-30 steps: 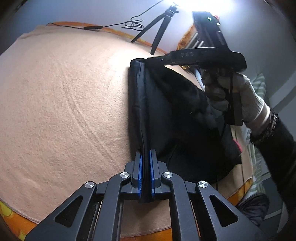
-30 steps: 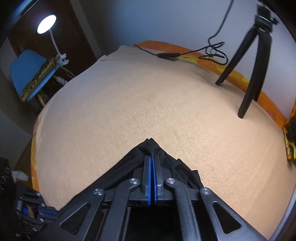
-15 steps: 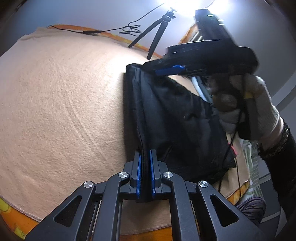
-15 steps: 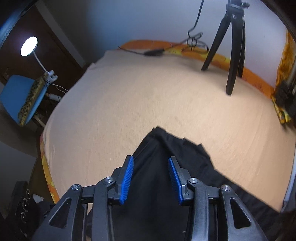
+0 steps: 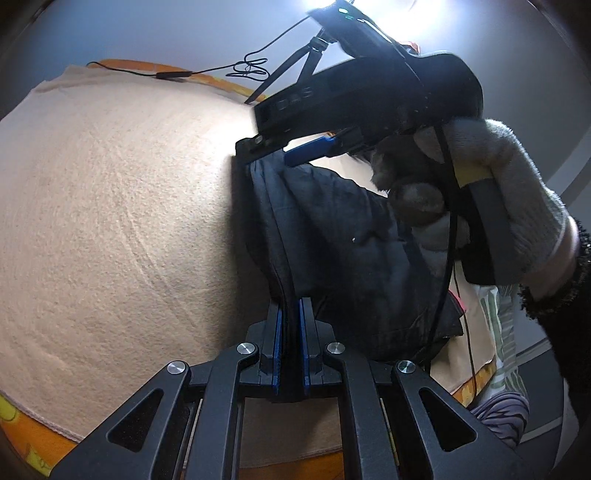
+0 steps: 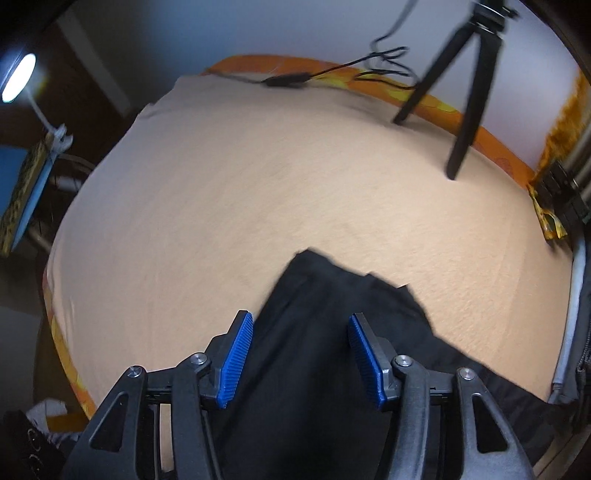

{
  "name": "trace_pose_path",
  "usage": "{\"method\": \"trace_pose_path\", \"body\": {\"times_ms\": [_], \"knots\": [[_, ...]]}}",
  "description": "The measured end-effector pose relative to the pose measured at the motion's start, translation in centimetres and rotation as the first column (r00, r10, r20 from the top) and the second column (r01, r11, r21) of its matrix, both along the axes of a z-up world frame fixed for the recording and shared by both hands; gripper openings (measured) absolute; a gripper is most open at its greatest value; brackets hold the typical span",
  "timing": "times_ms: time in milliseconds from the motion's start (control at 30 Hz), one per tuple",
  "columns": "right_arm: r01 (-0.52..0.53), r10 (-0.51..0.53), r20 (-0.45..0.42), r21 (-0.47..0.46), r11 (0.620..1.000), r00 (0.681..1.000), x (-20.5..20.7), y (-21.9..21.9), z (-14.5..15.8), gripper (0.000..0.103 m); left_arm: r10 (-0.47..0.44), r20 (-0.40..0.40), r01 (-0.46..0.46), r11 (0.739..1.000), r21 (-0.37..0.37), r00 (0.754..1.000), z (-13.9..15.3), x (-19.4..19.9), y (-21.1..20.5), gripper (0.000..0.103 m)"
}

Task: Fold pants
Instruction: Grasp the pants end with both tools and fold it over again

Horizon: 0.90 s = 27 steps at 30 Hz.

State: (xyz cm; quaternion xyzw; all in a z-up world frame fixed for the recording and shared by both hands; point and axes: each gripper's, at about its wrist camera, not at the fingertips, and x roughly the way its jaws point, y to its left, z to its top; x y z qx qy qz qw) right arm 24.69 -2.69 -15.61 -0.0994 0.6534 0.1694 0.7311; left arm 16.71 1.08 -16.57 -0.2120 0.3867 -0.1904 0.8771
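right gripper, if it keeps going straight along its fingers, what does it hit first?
Most likely the black fabric pants lying on the peach blanket. The right gripper points down at them, jaws opening, pads clear of the cloth; the gap's depth is unclear.

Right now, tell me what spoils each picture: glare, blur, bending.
Left wrist view: a blown-out light glares at the top edge, the blanket bulges from lens bending, and the pants are dark but sharp. Right wrist view: the tripod and cable smear with motion blur; a lamp glows at left.
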Motion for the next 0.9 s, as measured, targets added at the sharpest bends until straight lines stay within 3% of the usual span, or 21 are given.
{"method": "trace_pose_path", "body": {"times_ms": [233, 367, 433, 633, 900], "knots": [[-0.026, 0.021, -0.041, -0.107, 0.994, 0.999, -1.3, 2.6, -1.8, 0.056, -0.009, 0.014, 0.009, 1.000, 0.016, 1.000, 0.3, -0.1, -0.7, 0.006], [-0.048, 0.040, -0.060, -0.148, 0.988, 0.997, -1.8, 3.1, -3.1, 0.035, -0.001, 0.015, 0.000, 0.999, 0.033, 1.000, 0.3, -0.1, -1.0, 0.006], [-0.048, 0.040, -0.062, -0.137, 0.989, 0.997, -1.9, 2.8, -3.1, 0.025, 0.000, 0.017, -0.001, 0.999, 0.046, 1.000, 0.5, -0.1, -1.1, 0.007], [-0.015, 0.012, -0.044, -0.080, 0.997, 0.999, -2.3, 1.7, -2.2, 0.007, 0.023, -0.005, -0.022, 0.991, 0.133, 1.000, 0.3, 0.0, -2.2, 0.036], [0.050, -0.050, 0.006, 0.031, 0.998, 0.999, -3.1, -0.8, 0.9, 0.002, 0.010, -0.008, -0.009, 0.994, 0.113, 1.000, 0.0, 0.5, -3.0, 0.034]]}}
